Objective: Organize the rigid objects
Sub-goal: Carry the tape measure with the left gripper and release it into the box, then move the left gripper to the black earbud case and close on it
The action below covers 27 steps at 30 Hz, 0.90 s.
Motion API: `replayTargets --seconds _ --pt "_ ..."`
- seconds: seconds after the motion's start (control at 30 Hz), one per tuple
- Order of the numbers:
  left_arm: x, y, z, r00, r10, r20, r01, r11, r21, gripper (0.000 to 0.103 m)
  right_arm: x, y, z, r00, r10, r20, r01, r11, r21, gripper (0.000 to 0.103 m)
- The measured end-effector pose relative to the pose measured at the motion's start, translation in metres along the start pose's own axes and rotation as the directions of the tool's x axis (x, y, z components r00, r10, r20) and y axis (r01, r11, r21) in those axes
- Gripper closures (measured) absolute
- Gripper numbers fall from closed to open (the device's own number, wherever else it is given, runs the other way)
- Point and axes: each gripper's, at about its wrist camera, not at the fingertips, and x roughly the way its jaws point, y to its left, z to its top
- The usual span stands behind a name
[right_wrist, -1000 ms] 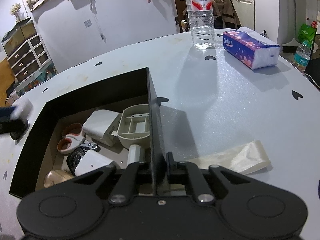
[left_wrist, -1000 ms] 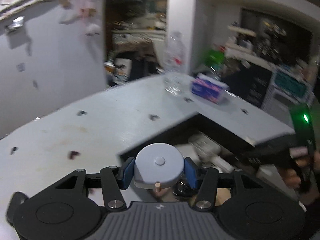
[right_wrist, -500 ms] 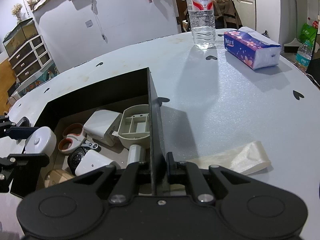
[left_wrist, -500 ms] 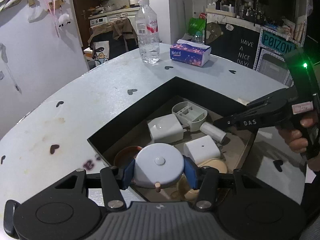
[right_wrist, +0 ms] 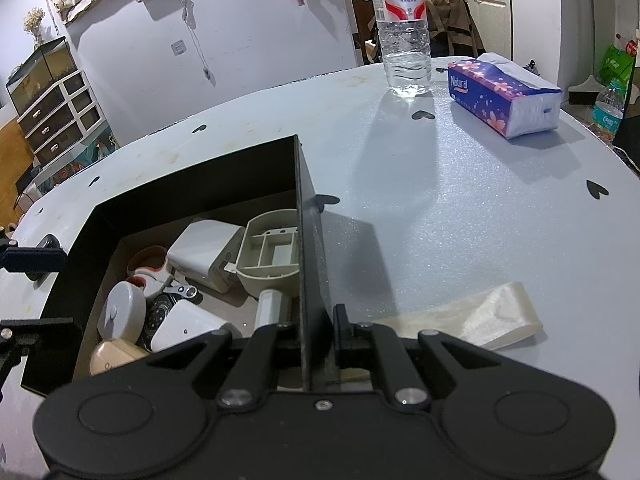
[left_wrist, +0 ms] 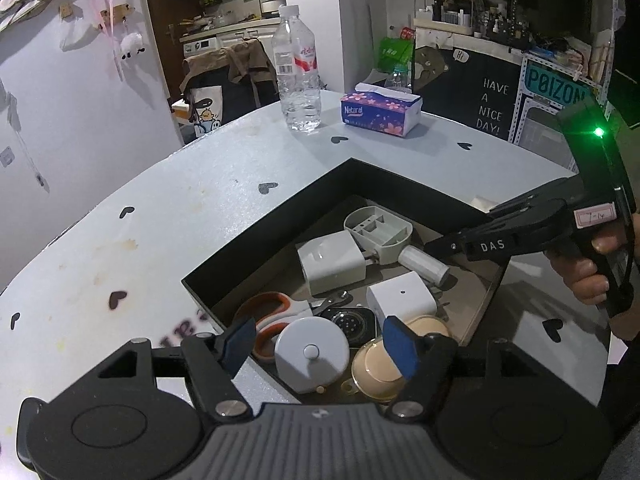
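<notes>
A black open box sits on the pale table and holds rigid items. A round white tape measure lies in its near corner, beside orange-handled scissors, white chargers, a grey plastic tray and a beige compact. My left gripper is open and empty, just above the tape measure. My right gripper is shut on the box's right wall; it also shows in the left wrist view.
A water bottle and a purple tissue pack stand at the table's far side. A crumpled clear plastic bag lies right of the box. Drawers stand by the wall at the left.
My left gripper carried the tape measure over the box, opened and let it go; it now lies inside. My right gripper has kept its hold on the box wall.
</notes>
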Motion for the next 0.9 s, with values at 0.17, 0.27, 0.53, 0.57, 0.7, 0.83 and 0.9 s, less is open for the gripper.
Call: replayTargets --seconds 0.17,0.27,0.53,0.57,0.7,0.83,0.9 --pt "0.001 -0.001 0.002 1.000 0.005 -0.006 -0.005 1.000 -0.004 0.032 0.000 0.000 0.000 1.000 0.001 0.000 -0.001 1.000 0.000 0.094" --pt "0.001 -0.002 0.002 1.000 0.011 -0.008 -0.011 1.000 -0.008 0.032 0.000 0.000 -0.001 1.000 0.004 0.000 -0.004 1.000 0.001 0.094" --pt "-0.005 -0.005 0.002 1.000 0.012 -0.015 -0.012 0.999 -0.035 0.016 0.000 0.000 -0.001 1.000 0.011 -0.001 -0.011 1.000 -0.002 0.093" --pt "-0.006 -0.004 0.003 1.000 0.008 -0.012 -0.009 0.999 -0.042 0.013 0.000 -0.001 0.000 1.000 0.012 -0.001 -0.012 1.000 -0.002 0.093" --pt "-0.009 -0.006 0.003 1.000 0.011 -0.007 -0.011 0.999 -0.048 0.005 0.000 -0.001 0.000 1.000 0.015 -0.001 -0.015 1.000 -0.001 0.093" --pt "-0.014 -0.008 0.004 1.000 0.018 0.005 -0.018 0.999 -0.050 0.000 0.000 -0.001 0.000 1.000 0.014 -0.001 -0.014 1.000 -0.001 0.093" --pt "-0.017 -0.008 0.004 1.000 0.019 0.013 -0.018 0.999 -0.051 0.000 0.000 -0.001 0.000 1.000 0.014 -0.001 -0.014 1.000 -0.001 0.093"
